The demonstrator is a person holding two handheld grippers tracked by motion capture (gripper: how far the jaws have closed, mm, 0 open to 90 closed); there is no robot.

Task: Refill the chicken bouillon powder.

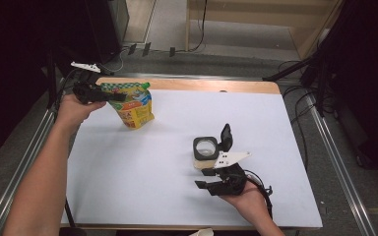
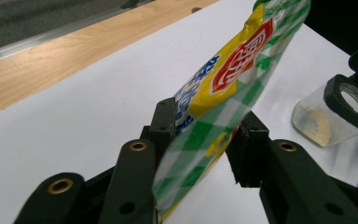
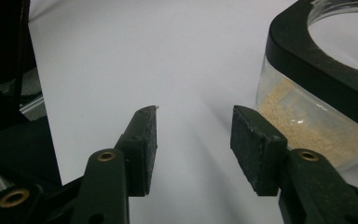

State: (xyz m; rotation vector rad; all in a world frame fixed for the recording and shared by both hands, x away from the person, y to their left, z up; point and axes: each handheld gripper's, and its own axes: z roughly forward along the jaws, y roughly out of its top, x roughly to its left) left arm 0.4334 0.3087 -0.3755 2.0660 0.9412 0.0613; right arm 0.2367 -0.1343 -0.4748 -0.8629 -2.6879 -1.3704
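- The pouch [image 1: 134,104], a soft yellow-and-green checked refill bag, is standing at about ten o'clock on the white table [image 1: 142,187], near the wooden far edge.
- The left gripper [image 1: 120,97] is clamping the pouch's top band; in the left gripper view the film [image 2: 214,116] is running between the two black pads [image 2: 165,123], which are pressing on it from both sides.
- Judging from its creased, bending film, the pouch is handling as light, floppy and slick; it is likely sagging or swinging if lifted by one corner, so the flat sealed top band is looking like the safest place to hold.
- The jar [image 1: 205,152], clear with a black collar and flipped-back lid, is sitting at about three o'clock of the table's centre, with a little beige powder at its bottom [image 3: 303,126]; it is looking rigid and easy to tip.
- The right gripper [image 1: 210,178] is resting released, just at six o'clock of the jar, with nothing between its parted jaws.
- The pouch's spout or tear line is hiding behind the left gripper, its print is too blurred to read, and how full it is cannot be told.
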